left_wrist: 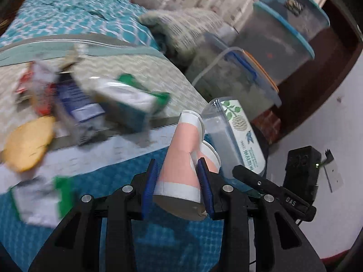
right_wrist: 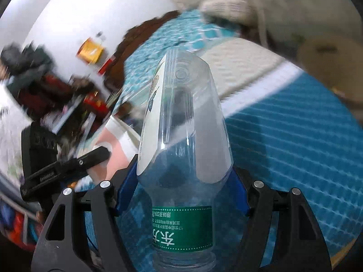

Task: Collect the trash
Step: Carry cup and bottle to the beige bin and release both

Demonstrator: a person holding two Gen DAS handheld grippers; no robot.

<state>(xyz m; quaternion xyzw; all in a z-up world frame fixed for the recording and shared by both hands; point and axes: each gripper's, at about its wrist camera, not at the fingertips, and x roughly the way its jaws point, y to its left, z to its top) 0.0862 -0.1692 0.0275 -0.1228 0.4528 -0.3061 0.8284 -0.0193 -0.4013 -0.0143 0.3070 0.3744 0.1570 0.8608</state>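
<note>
My left gripper (left_wrist: 178, 179) is shut on a squashed pink-and-white paper cup (left_wrist: 181, 158), its blue pads pressing both sides. My right gripper (right_wrist: 183, 176) is shut on a clear empty plastic bottle (right_wrist: 181, 117) with a green label, base pointing away from me. The same bottle (left_wrist: 233, 133) shows in the left wrist view just right of the cup, and the cup (right_wrist: 113, 149) shows left of the bottle in the right wrist view. More trash lies on the bed: a green-and-white carton (left_wrist: 133, 99), a blue-labelled wrapper (left_wrist: 77, 108), a yellow disc (left_wrist: 27, 142) and a green-and-white packet (left_wrist: 43, 199).
The bed has a teal patterned cover (left_wrist: 127, 181) and a beige mat (left_wrist: 145, 68). Stacked plastic storage bins (left_wrist: 279, 45) stand beyond the bed's far side. A dark headboard and a cluttered shelf (right_wrist: 68, 104) sit against the white wall (right_wrist: 68, 18). A tan round object (right_wrist: 333, 65) lies at right.
</note>
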